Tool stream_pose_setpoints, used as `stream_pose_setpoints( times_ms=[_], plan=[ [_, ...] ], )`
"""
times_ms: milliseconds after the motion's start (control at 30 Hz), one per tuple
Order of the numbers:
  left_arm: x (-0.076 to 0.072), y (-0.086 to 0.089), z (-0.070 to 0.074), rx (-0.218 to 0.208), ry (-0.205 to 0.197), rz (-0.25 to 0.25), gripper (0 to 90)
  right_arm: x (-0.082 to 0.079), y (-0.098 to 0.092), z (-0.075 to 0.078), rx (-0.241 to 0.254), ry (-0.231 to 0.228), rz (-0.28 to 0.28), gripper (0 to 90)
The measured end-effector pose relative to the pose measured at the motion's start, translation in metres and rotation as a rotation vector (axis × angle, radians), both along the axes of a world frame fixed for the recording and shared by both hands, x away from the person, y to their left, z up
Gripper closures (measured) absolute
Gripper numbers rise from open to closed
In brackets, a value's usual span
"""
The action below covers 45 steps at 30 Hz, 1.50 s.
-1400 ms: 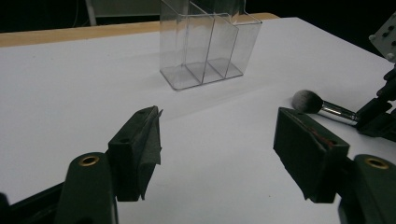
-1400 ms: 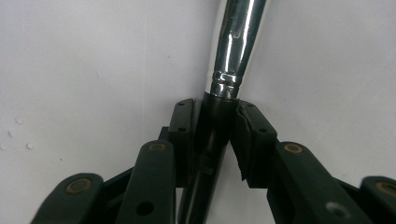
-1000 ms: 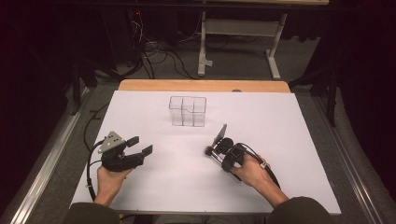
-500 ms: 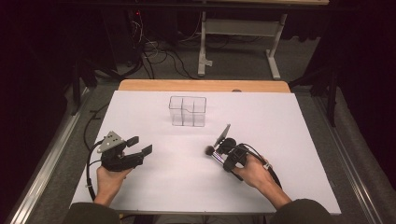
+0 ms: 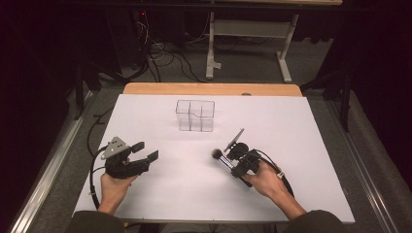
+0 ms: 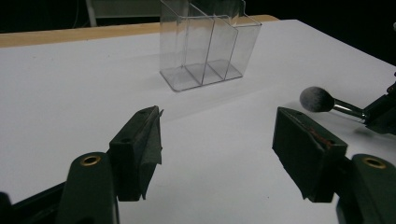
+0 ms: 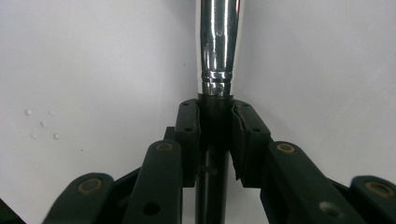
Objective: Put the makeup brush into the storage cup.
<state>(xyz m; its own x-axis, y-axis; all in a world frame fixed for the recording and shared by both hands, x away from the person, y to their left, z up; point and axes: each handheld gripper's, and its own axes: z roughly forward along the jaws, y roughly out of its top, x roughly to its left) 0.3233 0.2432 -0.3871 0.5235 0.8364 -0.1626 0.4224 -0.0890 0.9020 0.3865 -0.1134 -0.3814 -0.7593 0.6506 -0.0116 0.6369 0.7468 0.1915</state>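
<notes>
A makeup brush with a dark fluffy head (image 5: 216,154) and a silver ferrule (image 7: 218,42) lies low over the white sheet, right of centre. My right gripper (image 5: 235,167) is shut on its black handle (image 7: 212,186), with the jaws pressed against both sides. The brush head (image 6: 316,99) points toward my left gripper (image 5: 145,151), which rests at the left with its jaws wide apart and nothing between them. A clear acrylic organizer (image 5: 195,115) with several compartments stands upright at the middle back, apart from both grippers. From my left gripper (image 6: 217,149) the organizer (image 6: 205,42) is straight ahead.
A white sheet (image 5: 301,145) covers the table, and a wooden strip (image 5: 209,89) shows along its far edge. Metal rails run along both sides. Cables and a white metal frame (image 5: 248,29) lie on the dark floor behind the table.
My right gripper has shifted slightly to the right with the brush still in it. The left gripper and the organizer have stayed put.
</notes>
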Motion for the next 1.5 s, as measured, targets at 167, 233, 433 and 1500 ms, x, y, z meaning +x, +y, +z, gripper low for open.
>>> stream_pose_setpoints(
  times_ms=[167, 233, 433, 1500],
  plan=[
    [0.000, 0.000, 0.000, 0.001, -0.001, -0.001, 32.7, -0.006, -0.002, 0.005, 0.042, -0.001, -0.044, 76.6],
    [0.000, -0.001, 0.000, 0.000, 0.000, -0.002, 32.7, -0.005, -0.004, 0.005, 0.060, -0.025, 0.003, 76.6],
    [0.000, 0.000, 0.000, 0.000, 0.007, -0.004, 32.6, -0.008, -0.006, 0.008, 0.088, -0.039, 0.004, 76.6],
    [-0.001, -0.009, 0.000, -0.001, 0.026, -0.051, 32.8, -0.031, -0.019, 0.021, 0.326, -0.136, 0.013, 76.5]
  ],
)
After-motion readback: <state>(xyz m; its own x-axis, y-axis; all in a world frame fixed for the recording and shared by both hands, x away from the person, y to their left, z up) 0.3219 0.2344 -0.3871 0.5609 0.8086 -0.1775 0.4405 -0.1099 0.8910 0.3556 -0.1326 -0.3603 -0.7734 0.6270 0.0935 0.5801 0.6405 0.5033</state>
